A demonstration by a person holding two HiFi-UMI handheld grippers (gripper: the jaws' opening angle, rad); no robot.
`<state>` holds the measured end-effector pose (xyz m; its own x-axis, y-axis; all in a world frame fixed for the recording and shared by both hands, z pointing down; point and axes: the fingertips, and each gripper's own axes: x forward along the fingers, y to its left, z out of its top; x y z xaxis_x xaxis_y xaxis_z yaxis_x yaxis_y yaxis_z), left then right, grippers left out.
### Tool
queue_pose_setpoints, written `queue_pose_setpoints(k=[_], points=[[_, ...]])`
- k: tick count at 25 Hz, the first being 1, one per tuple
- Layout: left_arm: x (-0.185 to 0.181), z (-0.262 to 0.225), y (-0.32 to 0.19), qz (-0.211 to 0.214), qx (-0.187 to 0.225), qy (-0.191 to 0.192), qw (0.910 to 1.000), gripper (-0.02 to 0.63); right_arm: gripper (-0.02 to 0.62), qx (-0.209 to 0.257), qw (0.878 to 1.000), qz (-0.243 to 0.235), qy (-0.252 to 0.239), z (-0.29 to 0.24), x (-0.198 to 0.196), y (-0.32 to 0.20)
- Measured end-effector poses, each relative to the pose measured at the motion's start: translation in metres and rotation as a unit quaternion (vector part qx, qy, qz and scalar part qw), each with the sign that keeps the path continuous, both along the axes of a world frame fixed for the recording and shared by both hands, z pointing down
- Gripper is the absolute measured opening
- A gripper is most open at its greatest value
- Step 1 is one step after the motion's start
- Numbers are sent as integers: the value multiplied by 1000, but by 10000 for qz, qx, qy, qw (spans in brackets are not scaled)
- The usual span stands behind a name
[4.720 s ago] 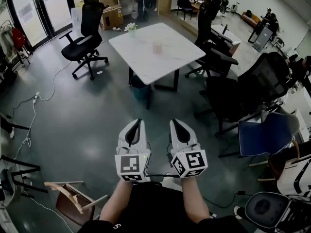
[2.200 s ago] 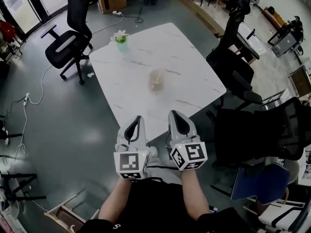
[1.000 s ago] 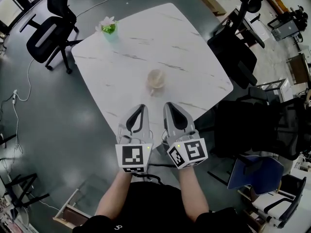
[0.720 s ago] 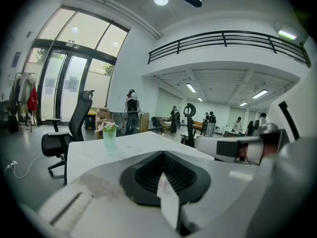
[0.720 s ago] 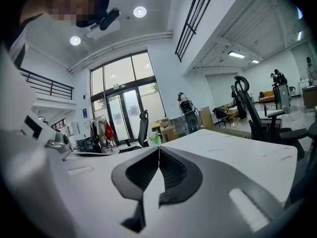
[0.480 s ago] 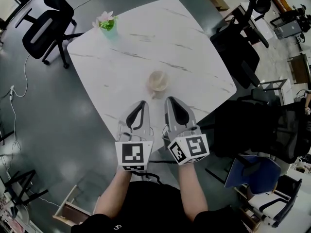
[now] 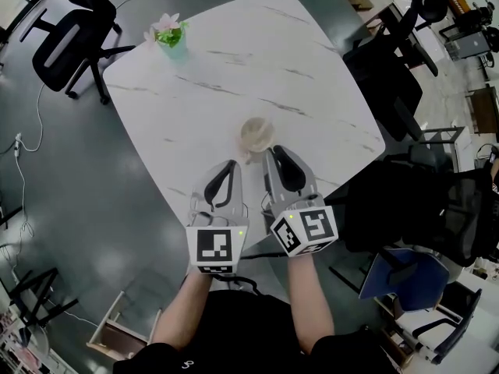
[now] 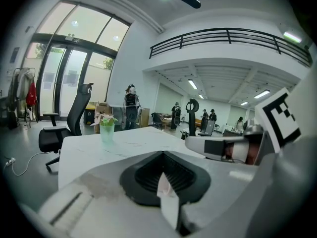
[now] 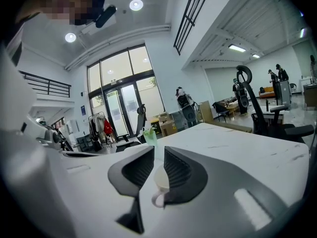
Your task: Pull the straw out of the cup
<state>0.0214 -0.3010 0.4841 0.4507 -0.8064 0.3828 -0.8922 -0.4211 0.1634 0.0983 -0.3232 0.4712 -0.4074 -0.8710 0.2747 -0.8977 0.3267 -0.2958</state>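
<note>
White marble table (image 7: 234, 61) spreads open around the pale handled cup (image 7: 256, 133), toward its 6 o'clock edge. Right gripper (image 7: 273, 151), jaws narrowly apart and opening, faces it at 12 o'clock; left gripper (image 7: 231, 165) has jaws together.

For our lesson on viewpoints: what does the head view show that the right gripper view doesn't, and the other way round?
Head view only: the person's arms, the marker cubes and the chairs around the table.
Right gripper view only: ceiling lights, glass doors, and the gap of the opening right tongs seen end-on, framing the cup.
Both: table, cup and plant.
</note>
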Motion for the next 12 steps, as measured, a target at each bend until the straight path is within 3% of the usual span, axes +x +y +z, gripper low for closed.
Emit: queue_pose_setpoints(k=[12], points=[[3, 23, -9, -90, -310, 93, 9994, 2, 124, -363, 9993, -14, 62, 37, 10, -35]])
